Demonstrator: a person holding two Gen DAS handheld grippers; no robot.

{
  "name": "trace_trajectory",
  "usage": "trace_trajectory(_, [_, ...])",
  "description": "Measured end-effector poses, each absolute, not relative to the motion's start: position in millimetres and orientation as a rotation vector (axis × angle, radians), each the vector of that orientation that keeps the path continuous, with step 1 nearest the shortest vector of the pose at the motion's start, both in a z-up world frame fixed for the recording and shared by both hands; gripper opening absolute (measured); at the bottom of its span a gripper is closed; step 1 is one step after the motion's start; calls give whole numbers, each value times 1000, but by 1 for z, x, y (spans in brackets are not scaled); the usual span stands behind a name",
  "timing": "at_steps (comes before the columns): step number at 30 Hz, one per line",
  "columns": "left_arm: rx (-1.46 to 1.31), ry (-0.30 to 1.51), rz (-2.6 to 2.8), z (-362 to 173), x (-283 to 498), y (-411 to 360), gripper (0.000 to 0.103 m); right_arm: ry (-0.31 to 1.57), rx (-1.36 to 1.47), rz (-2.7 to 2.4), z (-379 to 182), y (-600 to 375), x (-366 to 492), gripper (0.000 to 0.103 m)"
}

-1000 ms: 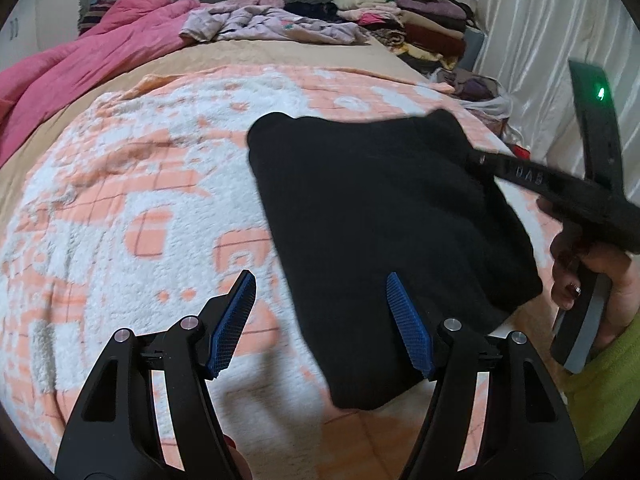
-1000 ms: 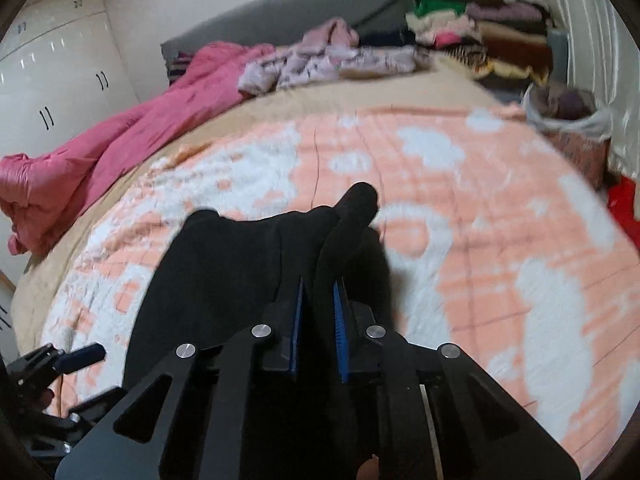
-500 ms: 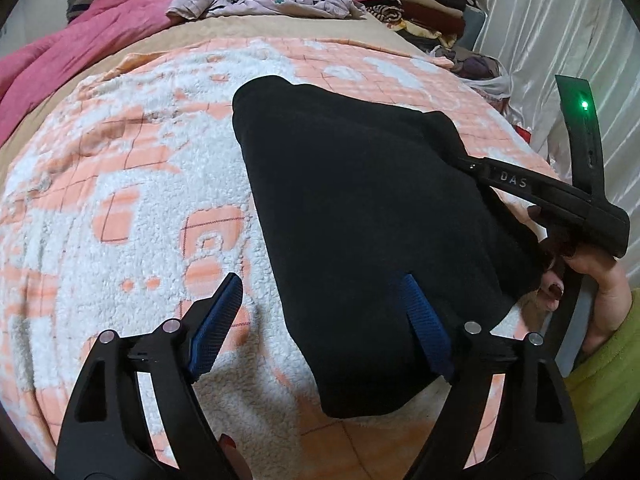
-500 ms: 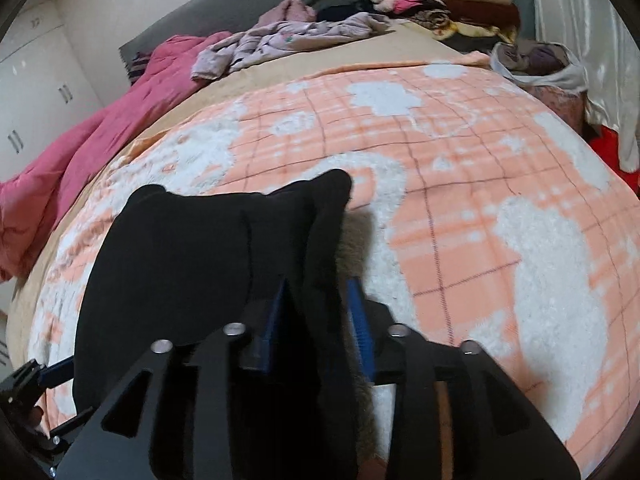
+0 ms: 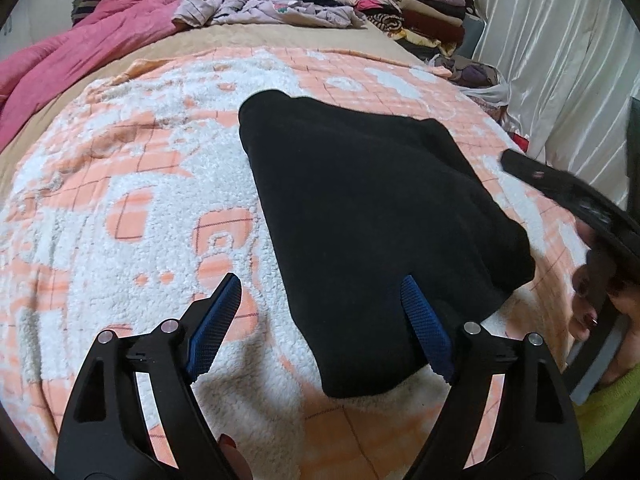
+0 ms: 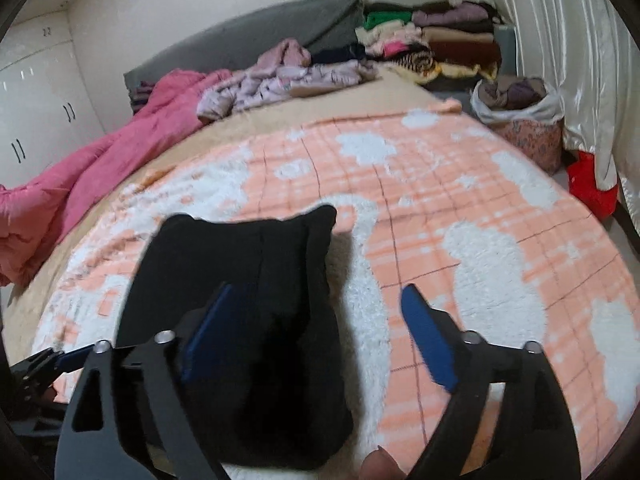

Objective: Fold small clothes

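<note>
A black folded garment (image 5: 372, 220) lies flat on the orange-and-white fleece blanket (image 5: 120, 208). My left gripper (image 5: 320, 292) hovers over its near left corner, jaws open, with the right pad above the cloth and the left pad over the blanket. In the right wrist view the same garment (image 6: 256, 264) lies under my right gripper (image 6: 316, 300). Its jaws are opening wide; the garment's right edge lies between and below them, and neither pad presses on it. A hand (image 5: 592, 304) holds the right gripper at the left wrist view's right edge.
A pink quilt (image 6: 80, 184) and a heap of lilac clothes (image 6: 280, 80) lie at the bed's far end. Folded clothes (image 6: 432, 36) are stacked at the back right. A full bag (image 6: 520, 112) and a white curtain (image 6: 560, 40) stand to the right of the bed.
The right gripper was shut on the garment's raised edge; its jaws have spread wide and let it go, and the cloth now lies flat. The left jaws widened slightly.
</note>
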State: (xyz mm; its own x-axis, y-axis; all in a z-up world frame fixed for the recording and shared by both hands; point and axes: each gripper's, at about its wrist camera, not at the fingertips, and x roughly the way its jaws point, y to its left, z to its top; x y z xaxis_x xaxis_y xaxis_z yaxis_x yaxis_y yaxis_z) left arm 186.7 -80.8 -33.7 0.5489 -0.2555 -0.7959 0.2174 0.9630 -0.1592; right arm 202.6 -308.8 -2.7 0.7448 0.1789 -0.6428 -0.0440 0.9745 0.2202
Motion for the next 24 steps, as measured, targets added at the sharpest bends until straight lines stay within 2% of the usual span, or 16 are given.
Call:
trace_trajectory(3, [-40,918,-279,-25,180,-78,83,671,208,126,14,-310,184,95])
trace_trajectory(8, [-23,854,-283,-8,163,-75,93,606,206,137,36,-305,155,98])
trace_trajectory(24, [-31,723,-241,27,102,-45,93,491,75,116,59,-284,63,98])
